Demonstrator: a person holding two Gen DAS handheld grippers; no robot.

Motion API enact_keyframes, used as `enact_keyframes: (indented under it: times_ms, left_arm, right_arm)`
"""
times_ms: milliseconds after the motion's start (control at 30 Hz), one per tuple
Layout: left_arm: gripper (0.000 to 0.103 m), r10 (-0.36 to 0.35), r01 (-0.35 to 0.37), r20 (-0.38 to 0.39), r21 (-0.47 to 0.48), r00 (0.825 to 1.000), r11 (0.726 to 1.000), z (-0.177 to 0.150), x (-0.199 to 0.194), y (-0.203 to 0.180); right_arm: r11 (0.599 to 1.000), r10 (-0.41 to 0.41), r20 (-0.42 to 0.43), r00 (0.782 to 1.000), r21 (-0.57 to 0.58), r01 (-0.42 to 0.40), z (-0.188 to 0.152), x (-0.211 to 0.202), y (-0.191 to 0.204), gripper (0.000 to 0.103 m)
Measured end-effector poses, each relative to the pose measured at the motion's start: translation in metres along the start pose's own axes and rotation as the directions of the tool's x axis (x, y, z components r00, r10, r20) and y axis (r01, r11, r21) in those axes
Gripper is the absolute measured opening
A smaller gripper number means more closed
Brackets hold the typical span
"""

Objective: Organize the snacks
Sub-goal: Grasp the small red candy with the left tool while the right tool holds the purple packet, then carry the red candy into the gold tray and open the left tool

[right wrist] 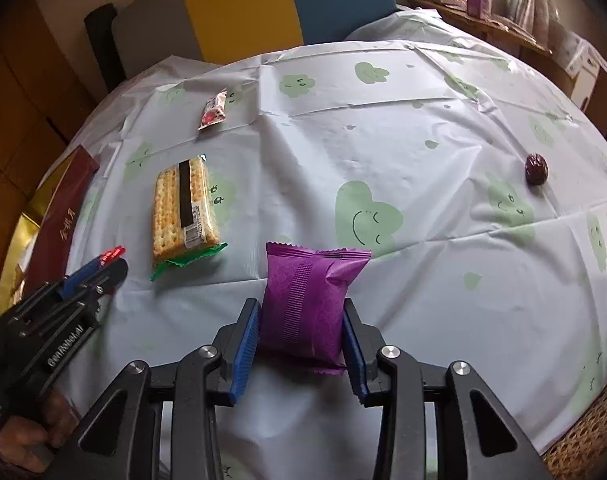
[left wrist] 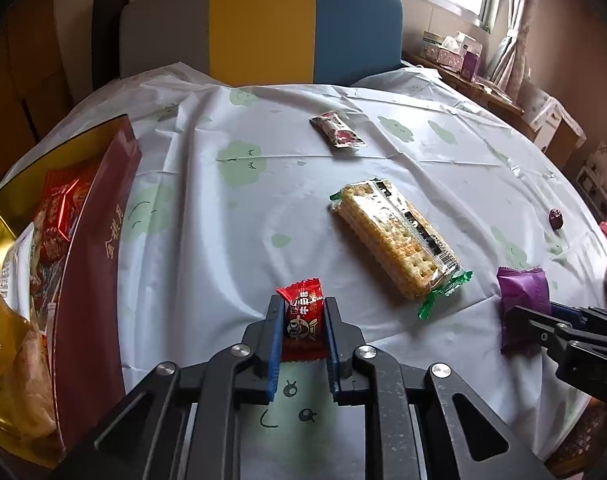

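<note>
A table draped in a white cloth (right wrist: 403, 140) with green smiling clouds carries a cracker pack (right wrist: 183, 208) at nine o'clock, a small red-and-white packet (right wrist: 213, 111) at eleven, a dark date (right wrist: 536, 168) at two, and a maroon box (left wrist: 91, 264) at the left edge.

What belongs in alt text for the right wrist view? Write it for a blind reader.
The right gripper clamps a purple snack packet above a white tablecloth printed with green smiley clouds. To its left lie a cracker pack and a small red-and-white packet, with the left gripper holding a red candy near a maroon box.
</note>
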State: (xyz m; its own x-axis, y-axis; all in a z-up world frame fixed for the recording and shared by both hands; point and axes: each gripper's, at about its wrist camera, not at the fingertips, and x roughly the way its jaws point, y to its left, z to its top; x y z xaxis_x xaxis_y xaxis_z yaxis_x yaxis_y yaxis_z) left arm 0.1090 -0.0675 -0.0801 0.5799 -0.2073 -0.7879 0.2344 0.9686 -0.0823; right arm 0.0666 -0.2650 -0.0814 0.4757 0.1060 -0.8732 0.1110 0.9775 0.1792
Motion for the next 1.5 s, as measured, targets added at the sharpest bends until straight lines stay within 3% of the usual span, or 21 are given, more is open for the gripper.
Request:
enact_keyframes:
  times_ms: [267, 667, 1000, 1200, 1367, 1500]
  left_arm:
    - [0.016, -0.040, 0.040, 0.012, -0.036, 0.999, 0.999, -0.004, -0.012, 0.003]
    - [0.017, -0.044, 0.052, 0.104, -0.079, 0.994, 0.996, 0.013, -0.068, 0.020]
    - [0.017, -0.012, 0.054, 0.159, -0.261, 0.987, 0.964, 0.041, -0.101, 0.112]
    - [0.017, 0.000, 0.047, 0.123, -0.383, 0.992, 0.922, 0.054, -0.084, 0.175]
    - [0.018, 0.022, 0.017, 0.087, -0.425, 0.996, 0.905, 0.060, -0.063, 0.197]
    - [0.034, 0.043, -0.018, 0.045, -0.448, 0.998, 0.894, 0.056, -0.047, 0.203]
  right_arm:
    - [0.999, 0.037, 0.001, 0.999, -0.005, -0.037, 0.000, 0.003, -0.006, 0.040]
    - [0.998, 0.004, 0.021, 1.000, -0.066, -0.003, -0.004, 0.004, 0.003, 0.041]
    - [0.997, -0.005, 0.034, 0.999, -0.076, 0.008, -0.006, 0.004, 0.005, 0.041]
    - [0.997, -0.009, 0.035, 0.999, -0.082, 0.012, -0.006, 0.004, 0.005, 0.041]
    - [0.996, -0.012, 0.036, 0.999, -0.085, 0.015, -0.006, 0.003, 0.005, 0.041]
    - [0.996, -0.013, 0.036, 0.999, -0.086, 0.016, -0.006, 0.003, 0.005, 0.041]
